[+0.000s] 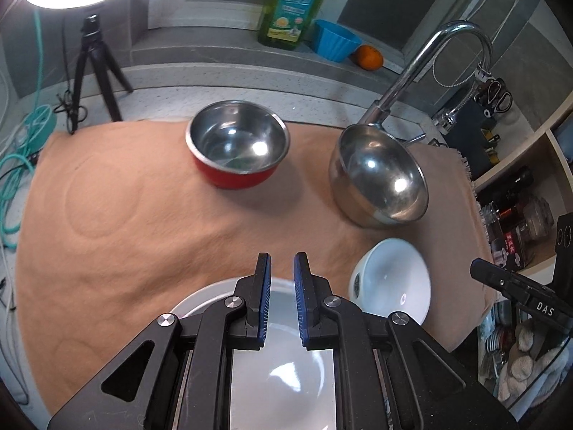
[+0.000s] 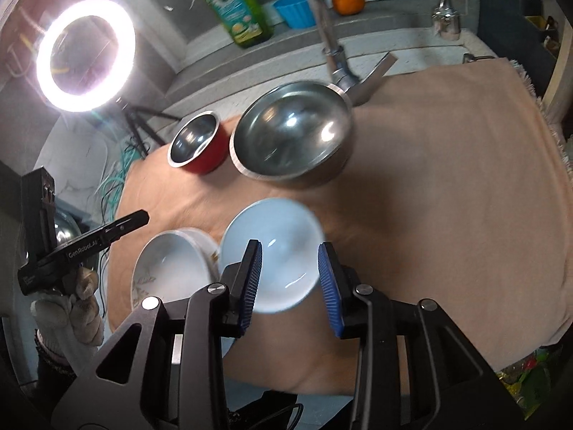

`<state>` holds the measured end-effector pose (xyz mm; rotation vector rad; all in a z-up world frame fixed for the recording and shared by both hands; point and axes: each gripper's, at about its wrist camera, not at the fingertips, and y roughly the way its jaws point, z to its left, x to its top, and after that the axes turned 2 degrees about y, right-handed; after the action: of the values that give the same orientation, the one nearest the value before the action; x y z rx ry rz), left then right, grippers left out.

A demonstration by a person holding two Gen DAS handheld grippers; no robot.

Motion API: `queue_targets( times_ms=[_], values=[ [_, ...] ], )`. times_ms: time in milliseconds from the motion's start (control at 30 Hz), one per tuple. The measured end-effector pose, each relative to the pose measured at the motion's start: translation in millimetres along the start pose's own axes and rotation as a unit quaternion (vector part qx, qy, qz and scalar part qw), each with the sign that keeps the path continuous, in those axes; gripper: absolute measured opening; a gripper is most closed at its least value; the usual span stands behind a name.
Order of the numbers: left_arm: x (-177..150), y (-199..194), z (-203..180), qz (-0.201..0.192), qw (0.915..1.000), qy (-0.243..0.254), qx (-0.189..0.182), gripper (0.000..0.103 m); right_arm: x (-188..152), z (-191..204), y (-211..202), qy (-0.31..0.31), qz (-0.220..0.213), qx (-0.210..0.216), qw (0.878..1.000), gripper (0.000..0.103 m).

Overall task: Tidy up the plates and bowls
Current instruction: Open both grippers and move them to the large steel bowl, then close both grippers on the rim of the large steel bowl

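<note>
Right gripper [image 2: 290, 279] jaws parted, straddling empty air above the plain white ceramic bowl [image 2: 270, 254]; left gripper [image 1: 283, 301], nearly closed, empty, lies left.

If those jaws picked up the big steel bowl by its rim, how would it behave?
The big steel bowl looks thin-walled, so probably light for its size. Its polished rim may slip between flat pads. It already sits tilted on the soft cloth, so a push would likely rock it rather than slide it.

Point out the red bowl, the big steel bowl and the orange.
red bowl [image 1: 236, 179], left wrist view, on its red outer wall.
big steel bowl [image 2: 293, 139], right wrist view, on its inner bottom.
orange [image 2: 347, 1], right wrist view, on its peel.
</note>
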<state>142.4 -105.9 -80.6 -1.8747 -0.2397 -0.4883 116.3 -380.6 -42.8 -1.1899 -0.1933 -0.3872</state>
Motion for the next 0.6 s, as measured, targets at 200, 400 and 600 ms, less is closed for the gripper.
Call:
queue_targets(
  times_ms=[200, 400, 600],
  values=[
    [27.0, 26.2, -19.8, 0.011, 0.9998, -0.003, -0.013, 0.012, 36.8, -32.8, 9.0, 0.01, -0.009, 0.0, 1.0, 0.034],
    [51.0, 53.4, -28.8, 0.032, 0.9992, -0.012, -0.019, 0.012, 67.4, -57.0, 32.6, 0.027, 0.004, 0.009, 1.0, 0.034],
    [67.0, 69.8, -32.6, 0.043, 0.998, -0.032, -0.033, 0.012, 81.0, -70.6, 52.9, 0.049, 0.019, 0.03, 0.998, 0.034]
  ],
)
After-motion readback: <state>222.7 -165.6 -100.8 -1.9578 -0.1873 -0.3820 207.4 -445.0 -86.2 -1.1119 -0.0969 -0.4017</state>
